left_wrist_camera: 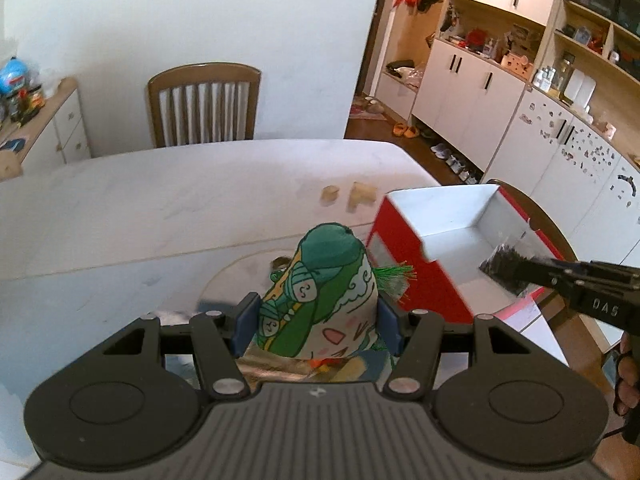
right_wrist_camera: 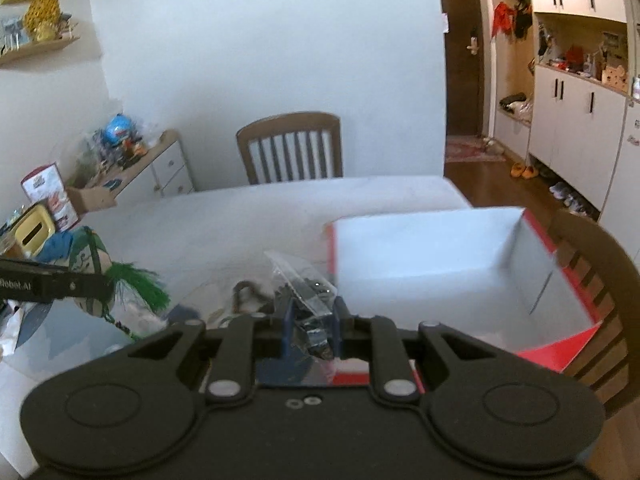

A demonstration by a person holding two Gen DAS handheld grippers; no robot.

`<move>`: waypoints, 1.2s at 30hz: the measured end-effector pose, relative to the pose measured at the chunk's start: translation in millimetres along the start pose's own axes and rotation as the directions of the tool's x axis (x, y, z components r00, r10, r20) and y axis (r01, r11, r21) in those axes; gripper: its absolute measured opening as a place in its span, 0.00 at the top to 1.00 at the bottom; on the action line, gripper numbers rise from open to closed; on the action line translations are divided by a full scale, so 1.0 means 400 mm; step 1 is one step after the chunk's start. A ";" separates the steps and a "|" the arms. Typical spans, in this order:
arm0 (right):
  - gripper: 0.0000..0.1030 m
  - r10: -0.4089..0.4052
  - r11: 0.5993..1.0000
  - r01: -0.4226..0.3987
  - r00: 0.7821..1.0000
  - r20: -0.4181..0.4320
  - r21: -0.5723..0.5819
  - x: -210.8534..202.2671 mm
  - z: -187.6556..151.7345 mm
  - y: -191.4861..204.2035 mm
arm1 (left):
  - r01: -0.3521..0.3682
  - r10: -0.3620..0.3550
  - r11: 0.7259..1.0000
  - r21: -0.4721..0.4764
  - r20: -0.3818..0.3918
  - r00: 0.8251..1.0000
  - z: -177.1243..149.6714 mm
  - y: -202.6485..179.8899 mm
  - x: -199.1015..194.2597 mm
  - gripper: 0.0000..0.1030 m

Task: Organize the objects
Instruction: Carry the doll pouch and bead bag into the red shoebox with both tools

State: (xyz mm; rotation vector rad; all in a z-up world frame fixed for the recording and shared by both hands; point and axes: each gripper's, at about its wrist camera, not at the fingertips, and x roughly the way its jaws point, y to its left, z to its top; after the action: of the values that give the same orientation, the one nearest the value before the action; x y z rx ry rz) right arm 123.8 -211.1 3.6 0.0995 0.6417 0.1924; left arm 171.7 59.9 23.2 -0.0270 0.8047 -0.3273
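My left gripper [left_wrist_camera: 316,326] is shut on a green cartoon-print pouch [left_wrist_camera: 324,292] with a green tassel [left_wrist_camera: 394,278], held above the white table [left_wrist_camera: 160,208]. The pouch also shows in the right wrist view [right_wrist_camera: 90,268]. My right gripper [right_wrist_camera: 312,330] is shut on a clear plastic bag of small black parts [right_wrist_camera: 306,284]. In the left wrist view that bag [left_wrist_camera: 506,266] hangs over the open red box with a white inside [left_wrist_camera: 452,224]. In the right wrist view the box [right_wrist_camera: 440,264] lies just ahead and to the right of the bag.
A wooden chair [left_wrist_camera: 204,106] stands behind the table, another [right_wrist_camera: 600,288] to the right of the box. Small tan pieces [left_wrist_camera: 352,194] lie on the table. Clutter and a yellow box [right_wrist_camera: 34,232] sit at the left. White cabinets [left_wrist_camera: 500,92] line the right wall.
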 end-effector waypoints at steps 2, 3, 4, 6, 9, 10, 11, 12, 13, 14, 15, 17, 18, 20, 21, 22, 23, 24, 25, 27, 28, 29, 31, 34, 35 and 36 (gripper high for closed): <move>0.83 -0.004 1.000 0.004 1.000 0.010 0.003 -0.007 0.012 -0.039 | 0.004 -0.004 1.000 0.004 -0.001 1.000 0.015 -0.042 0.021 0.41; 0.83 -0.007 1.000 0.006 1.000 0.014 0.004 -0.010 0.016 -0.059 | 0.005 -0.005 1.000 0.008 -0.001 1.000 0.022 -0.064 0.032 0.41; 0.83 -0.009 1.000 0.009 1.000 0.015 0.006 -0.012 0.020 -0.081 | 0.007 -0.007 1.000 0.013 -0.001 1.000 0.028 -0.085 0.042 0.41; 0.83 -0.011 1.000 0.011 1.000 0.014 0.007 -0.013 0.024 -0.119 | 0.012 -0.012 1.000 0.022 -0.002 1.000 0.041 -0.127 0.064 0.41; 0.82 -0.016 1.000 0.016 1.000 0.006 0.013 -0.008 0.028 -0.173 | 0.018 -0.017 0.999 0.038 -0.006 1.000 0.056 -0.189 0.100 0.41; 0.82 -0.017 1.000 0.016 1.000 0.004 0.015 -0.006 0.028 -0.190 | 0.017 -0.016 0.999 0.044 -0.010 1.000 0.059 -0.209 0.114 0.41; 0.82 -0.018 1.000 0.018 1.000 0.000 0.016 -0.001 0.030 -0.205 | 0.018 -0.017 0.999 0.049 -0.015 1.000 0.063 -0.228 0.129 0.41; 0.82 -0.019 1.000 0.019 1.000 -0.002 0.015 0.002 0.029 -0.220 | 0.020 -0.019 0.998 0.054 -0.019 1.000 0.067 -0.247 0.142 0.41; 0.83 -0.020 1.000 0.020 1.000 -0.004 0.015 0.005 0.029 -0.234 | 0.022 -0.021 0.998 0.057 -0.024 0.999 0.071 -0.266 0.156 0.41; 0.83 -0.021 1.000 0.021 1.000 -0.005 0.015 0.008 0.029 -0.250 | 0.027 -0.025 0.998 0.063 -0.028 0.999 0.076 -0.283 0.168 0.41; 0.82 -0.022 1.000 0.023 1.000 -0.008 0.015 0.010 0.030 -0.259 | 0.032 -0.031 0.997 0.065 -0.030 0.999 0.082 -0.300 0.181 0.41; 0.82 -0.024 1.000 0.024 1.000 -0.013 0.017 0.016 0.031 -0.286 | 0.043 -0.041 0.997 0.063 -0.038 0.998 0.092 -0.330 0.201 0.41; 0.82 -0.024 1.000 0.025 1.000 -0.016 0.018 0.019 0.031 -0.299 | 0.046 -0.044 0.997 0.067 -0.041 0.998 0.099 -0.345 0.212 0.41; 0.82 -0.028 0.999 0.028 0.999 -0.019 0.018 0.028 0.034 -0.324 | 0.050 -0.047 0.996 0.075 -0.043 0.998 0.109 -0.374 0.229 0.41; 0.82 -0.028 0.999 0.029 0.999 -0.021 0.022 0.032 0.036 -0.335 | 0.053 -0.050 0.995 0.081 -0.043 0.998 0.116 -0.391 0.240 0.41; 0.82 -0.030 0.999 0.030 0.999 -0.022 0.025 0.037 0.038 -0.348 | 0.058 -0.055 0.995 0.085 -0.042 0.998 0.123 -0.406 0.252 0.41; 0.82 -0.032 0.999 0.032 0.999 -0.024 0.025 0.042 0.040 -0.361 | 0.063 -0.060 0.994 0.089 -0.043 0.997 0.129 -0.419 0.263 0.41; 0.82 -0.033 0.999 0.034 0.999 -0.027 0.026 0.047 0.042 -0.366 | 0.065 -0.061 0.994 0.092 -0.048 0.997 0.133 -0.432 0.277 0.41; 0.82 -0.034 0.999 0.035 0.999 -0.029 0.027 0.051 0.041 -0.381 | 0.064 -0.059 0.993 0.095 -0.053 0.997 0.137 -0.444 0.291 0.41; 0.82 -0.038 0.999 0.040 0.998 -0.043 0.028 0.065 0.039 -0.399 | 0.061 -0.053 0.992 0.111 -0.067 0.996 0.139 -0.467 0.321 0.41; 0.82 -0.040 0.999 0.042 0.998 -0.051 0.028 0.074 0.038 -0.407 | 0.057 -0.049 0.991 0.118 -0.076 0.996 0.138 -0.477 0.336 0.41; 0.82 -0.042 0.999 0.043 0.998 -0.057 0.024 0.082 0.036 -0.413 | 0.058 -0.048 0.991 0.122 -0.086 0.995 0.136 -0.483 0.349 0.41; 0.82 -0.043 0.999 0.045 0.996 -0.075 0.016 0.102 0.032 -0.424 | 0.064 -0.051 0.989 0.131 -0.103 0.993 0.135 -0.499 0.382 0.41; 0.82 -0.046 0.999 0.046 0.993 -0.107 0.001 0.132 0.027 -0.434 | 0.059 -0.039 0.987 0.150 -0.128 0.991 0.130 -0.523 0.431 0.41; 0.82 -0.048 0.999 0.048 0.992 -0.118 -0.003 0.142 0.024 -0.437 | 0.057 -0.036 0.986 0.155 -0.138 0.990 0.127 -0.529 0.448 0.41; 0.82 -0.047 0.999 0.046 0.990 -0.130 -0.009 0.153 0.022 -0.440 | 0.056 -0.032 0.985 0.162 -0.149 0.988 0.123 -0.534 0.466 0.41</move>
State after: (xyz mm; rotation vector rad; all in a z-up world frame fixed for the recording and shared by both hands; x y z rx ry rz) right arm 202.9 -370.7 -51.9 0.0669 0.7728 0.1565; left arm 267.9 -203.3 -42.2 0.1367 0.9205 -0.4409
